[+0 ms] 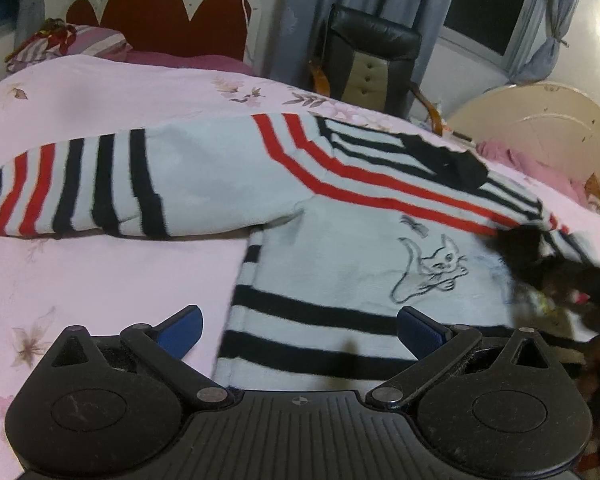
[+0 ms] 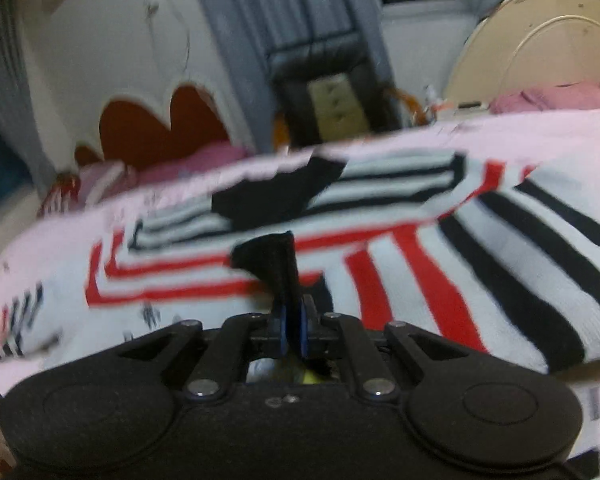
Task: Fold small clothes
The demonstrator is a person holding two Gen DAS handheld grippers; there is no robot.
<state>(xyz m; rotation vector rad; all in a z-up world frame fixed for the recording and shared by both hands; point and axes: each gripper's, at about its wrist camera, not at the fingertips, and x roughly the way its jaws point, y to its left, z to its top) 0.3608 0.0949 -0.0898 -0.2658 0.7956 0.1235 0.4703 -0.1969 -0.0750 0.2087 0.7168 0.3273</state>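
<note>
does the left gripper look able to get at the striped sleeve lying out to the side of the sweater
Probably yes: the left gripper is open and empty above the white striped knit sweater, and nothing covers the striped sleeve.

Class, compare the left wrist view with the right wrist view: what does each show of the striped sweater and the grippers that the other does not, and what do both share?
Only the left wrist view shows the black line drawing of a cat on the sweater's front, and the left gripper open, its blue pads clear of the cloth.

Only the right wrist view shows the right gripper shut on a black cuff.

Both show the white knitted sweater with red and black stripes on the pink floral bedspread, and the black leather chair.
</note>
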